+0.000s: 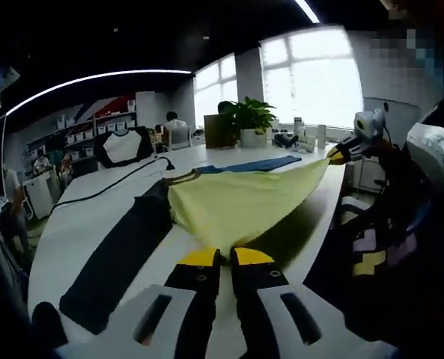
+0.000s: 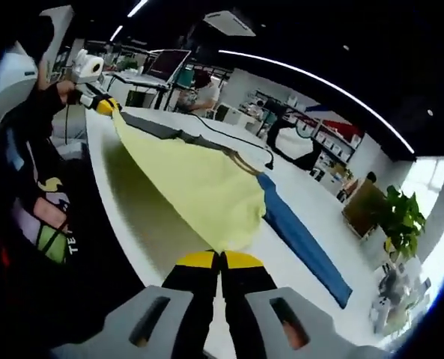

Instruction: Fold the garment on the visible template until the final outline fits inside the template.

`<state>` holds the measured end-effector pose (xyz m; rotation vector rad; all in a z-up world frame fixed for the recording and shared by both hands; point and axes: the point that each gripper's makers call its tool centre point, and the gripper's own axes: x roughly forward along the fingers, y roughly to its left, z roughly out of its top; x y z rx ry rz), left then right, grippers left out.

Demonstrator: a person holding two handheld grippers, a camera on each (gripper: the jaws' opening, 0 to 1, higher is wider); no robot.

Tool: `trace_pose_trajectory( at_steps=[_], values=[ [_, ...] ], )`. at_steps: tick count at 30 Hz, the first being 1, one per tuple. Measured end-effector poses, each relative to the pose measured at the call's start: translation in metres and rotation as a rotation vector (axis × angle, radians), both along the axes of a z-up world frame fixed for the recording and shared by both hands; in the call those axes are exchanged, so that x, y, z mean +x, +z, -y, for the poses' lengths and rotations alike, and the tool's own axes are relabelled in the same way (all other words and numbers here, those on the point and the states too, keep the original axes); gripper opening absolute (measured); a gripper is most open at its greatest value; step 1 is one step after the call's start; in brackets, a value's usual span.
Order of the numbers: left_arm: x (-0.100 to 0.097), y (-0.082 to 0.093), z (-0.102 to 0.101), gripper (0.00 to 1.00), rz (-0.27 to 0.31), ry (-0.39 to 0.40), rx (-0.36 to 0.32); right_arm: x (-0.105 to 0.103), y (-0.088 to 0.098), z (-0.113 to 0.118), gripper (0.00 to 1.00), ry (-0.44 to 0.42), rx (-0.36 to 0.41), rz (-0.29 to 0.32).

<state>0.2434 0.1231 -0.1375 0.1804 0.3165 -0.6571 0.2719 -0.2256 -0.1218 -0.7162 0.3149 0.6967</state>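
Observation:
A pale yellow garment [image 1: 240,200] with a blue sleeve [image 1: 251,164] and a dark navy sleeve [image 1: 120,250] hangs stretched above the white table [image 1: 79,224]. My left gripper [image 1: 226,257] is shut on one corner of its yellow hem. The right gripper [image 1: 335,155], seen at the right of the left gripper view, holds the other corner. In the right gripper view my right gripper [image 2: 220,259] is shut on the yellow garment [image 2: 195,183], and the left gripper [image 2: 105,105] pinches the far corner. The blue sleeve [image 2: 304,239] lies flat on the table [image 2: 281,187].
A black cable [image 1: 117,182] runs across the table behind the garment. A potted plant [image 1: 250,120] and small items stand at the table's far end. The person's dark printed clothing [image 2: 46,217] is close to the table edge. Other people and shelves are in the background.

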Motion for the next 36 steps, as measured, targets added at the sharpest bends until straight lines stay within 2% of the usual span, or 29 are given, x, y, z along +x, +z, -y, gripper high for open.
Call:
trace_pose_trajectory(
  at_steps=[1,5,8,11,12,14,20,23,25,30,32,33,35,36],
  values=[
    [-0.002,-0.005,0.002,0.06,-0.015,-0.014,0.017,0.000,0.001,0.000,0.00,0.007,-0.015,0.007],
    [-0.011,-0.018,0.008,0.06,-0.050,-0.065,0.098,0.001,0.000,0.003,0.00,0.074,-0.168,0.041],
    [-0.016,-0.021,0.009,0.06,-0.068,-0.089,0.146,0.000,-0.014,0.004,0.00,0.142,-0.267,0.003],
    [-0.021,-0.026,0.012,0.06,-0.084,-0.128,0.222,-0.003,-0.029,0.008,0.00,0.187,-0.363,-0.040],
    [-0.023,-0.028,0.014,0.06,-0.088,-0.141,0.243,-0.005,-0.036,0.010,0.00,0.200,-0.395,-0.069],
    [-0.025,-0.032,0.017,0.06,-0.096,-0.162,0.276,-0.008,-0.042,0.012,0.00,0.209,-0.413,-0.100],
    [-0.028,-0.038,0.019,0.06,-0.125,-0.192,0.307,-0.008,-0.050,0.016,0.00,0.206,-0.418,-0.158],
    [-0.028,-0.040,0.020,0.06,-0.140,-0.194,0.311,-0.008,-0.053,0.015,0.00,0.138,-0.329,-0.245],
    [-0.028,-0.043,0.018,0.06,-0.155,-0.193,0.311,-0.007,-0.055,0.015,0.00,0.152,-0.310,-0.266],
    [-0.031,-0.045,0.019,0.07,-0.171,-0.194,0.271,-0.008,-0.057,0.016,0.00,0.141,-0.280,-0.292],
    [-0.030,-0.043,0.020,0.07,-0.186,-0.193,0.245,-0.008,-0.057,0.016,0.00,0.148,-0.274,-0.284],
    [-0.029,-0.044,0.020,0.07,-0.189,-0.194,0.253,-0.007,-0.056,0.015,0.00,0.151,-0.265,-0.280],
    [-0.030,-0.046,0.020,0.07,-0.193,-0.201,0.266,-0.009,-0.058,0.015,0.00,0.137,-0.237,-0.319],
    [-0.031,-0.046,0.020,0.07,-0.195,-0.202,0.264,-0.010,-0.058,0.016,0.00,0.137,-0.237,-0.319]
  ],
)
